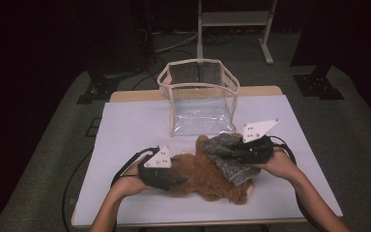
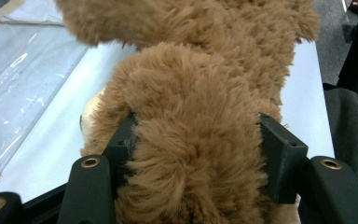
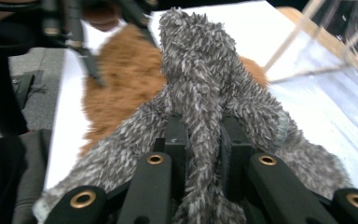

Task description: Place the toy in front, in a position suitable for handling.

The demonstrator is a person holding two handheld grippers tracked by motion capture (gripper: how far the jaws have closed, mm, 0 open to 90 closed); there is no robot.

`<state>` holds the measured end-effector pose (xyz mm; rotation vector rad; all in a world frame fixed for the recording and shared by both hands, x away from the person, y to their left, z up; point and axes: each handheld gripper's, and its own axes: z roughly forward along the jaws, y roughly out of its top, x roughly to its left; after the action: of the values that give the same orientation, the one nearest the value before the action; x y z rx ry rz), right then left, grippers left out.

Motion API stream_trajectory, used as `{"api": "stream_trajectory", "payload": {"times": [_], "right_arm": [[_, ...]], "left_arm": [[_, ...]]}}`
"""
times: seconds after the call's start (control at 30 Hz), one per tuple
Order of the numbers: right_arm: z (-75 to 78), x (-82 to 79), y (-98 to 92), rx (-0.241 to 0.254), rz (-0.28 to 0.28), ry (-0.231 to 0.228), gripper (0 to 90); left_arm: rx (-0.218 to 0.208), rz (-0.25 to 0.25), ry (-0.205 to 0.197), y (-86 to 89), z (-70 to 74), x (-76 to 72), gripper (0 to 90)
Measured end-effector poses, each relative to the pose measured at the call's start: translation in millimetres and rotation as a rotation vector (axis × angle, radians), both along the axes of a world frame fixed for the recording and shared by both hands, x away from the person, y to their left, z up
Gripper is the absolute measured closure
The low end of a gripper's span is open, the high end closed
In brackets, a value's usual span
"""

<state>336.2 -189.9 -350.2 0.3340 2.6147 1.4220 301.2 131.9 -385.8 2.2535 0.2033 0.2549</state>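
Left gripper point(image 2: 193, 154) clamps a limb of the brown plush bear point(image 1: 207, 176) lying mid-table, while the right gripper point(image 3: 204, 140) pinches the grey fuzzy garment point(image 3: 200, 84) draped on it. Dressing looks underway; next, the garment probably needs drawing along the bear.

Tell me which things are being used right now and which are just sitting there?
Being used:
- brown teddy bear, squeezed by the left tool
- grey fuzzy cloth, pinched in the right tool

Just sitting there:
- clear bag with beige trim, standing open behind the bear
- white table cover
- metal stand on the floor beyond the table
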Motion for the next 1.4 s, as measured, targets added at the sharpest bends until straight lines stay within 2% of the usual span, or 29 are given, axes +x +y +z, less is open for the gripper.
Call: {"api": "stream_trajectory", "payload": {"times": [0.07, 0.17, 0.3, 0.37, 0.5, 0.57, 0.63, 0.67, 0.7, 0.77, 0.8, 0.83, 0.87, 0.97, 1.17, 1.27, 1.3, 1.33, 1.4], "right_arm": [[-6.9, 9.0, 1.8, -0.005, -0.011, 0.031, 76.0], [-16.4, 9.1, 4.9, -0.028, -0.003, 0.057, 76.1], [-18.2, 0.1, 3.0, -0.042, 0.008, 0.043, 76.7], [-20.7, -10.7, 1.6, -0.050, 0.020, 0.036, 77.0], [-23.1, -25.2, -2.1, -0.036, 0.036, 0.029, 77.1], [-23.8, -32.0, -2.7, -0.034, 0.050, 0.025, 77.2], [-23.9, -38.7, -2.9, -0.037, 0.065, 0.021, 77.1], [-23.9, -42.0, -2.6, -0.040, 0.070, 0.019, 77.1], [-23.9, -42.0, -2.6, -0.040, 0.070, 0.019, 77.1], [-18.3, -50.1, 1.5, -0.072, 0.094, -0.014, 77.0], [-13.9, -51.9, 4.2, -0.084, 0.095, -0.035, 76.9], [-13.9, -51.9, 4.2, -0.084, 0.095, -0.035, 76.9], [-5.8, -52.4, 8.9, -0.085, 0.097, -0.055, 76.9], [-2.4, -49.2, 9.6, -0.083, 0.101, -0.060, 76.8], [-8.2, -42.7, -21.1, -0.035, 0.043, -0.008, 76.6], [-9.7, -41.7, -38.2, -0.039, 0.006, 0.003, 76.5], [-9.7, -41.7, -38.2, -0.039, 0.006, 0.003, 76.5], [-6.5, -41.2, -46.8, -0.045, -0.020, -0.006, 76.4], [-2.1, -40.4, -49.1, -0.042, -0.031, -0.016, 76.3]], "left_arm": [[-0.001, 0.001, 0.004, 0.4, 0.1, 0.2, 40.8], [-0.003, 0.007, 0.013, 1.7, 1.9, 1.4, 38.9], [-0.017, 0.020, 0.025, 3.5, 7.8, 3.3, 29.4], [-0.019, 0.019, 0.037, 4.0, 14.5, 4.7, 25.9], [-0.045, 0.008, 0.074, 3.4, 22.2, 7.0, 20.3], [-0.021, 0.007, 0.086, 0.9, 21.8, 8.3, 18.9], [0.004, -0.006, 0.098, -1.8, 17.9, 7.9, 20.5], [0.027, -0.017, 0.090, -2.3, 15.7, 6.7, 24.4], [0.027, -0.017, 0.090, -2.3, 15.7, 6.7, 29.3], [0.046, -0.041, 0.087, -2.2, 9.5, 1.2, 35.5], [0.052, -0.043, 0.081, -2.0, 9.1, -0.1, 37.0], [0.052, -0.043, 0.081, -2.0, 9.1, -0.1, 37.7], [0.072, -0.047, 0.065, -1.3, 9.7, -2.5, 38.0], [0.067, -0.041, 0.059, -0.1, 9.0, -4.0, 38.1], [0.026, -0.036, 0.062, -1.4, 6.9, -5.0, 37.8], [0.030, -0.035, 0.064, -3.3, 7.0, -4.7, 37.8], [0.030, -0.035, 0.064, -3.3, 7.0, -4.7, 37.9], [0.038, -0.041, 0.063, -4.1, 7.5, -5.0, 37.9], [0.056, -0.049, 0.054, -5.6, 8.6, -6.0, 38.0]]}}
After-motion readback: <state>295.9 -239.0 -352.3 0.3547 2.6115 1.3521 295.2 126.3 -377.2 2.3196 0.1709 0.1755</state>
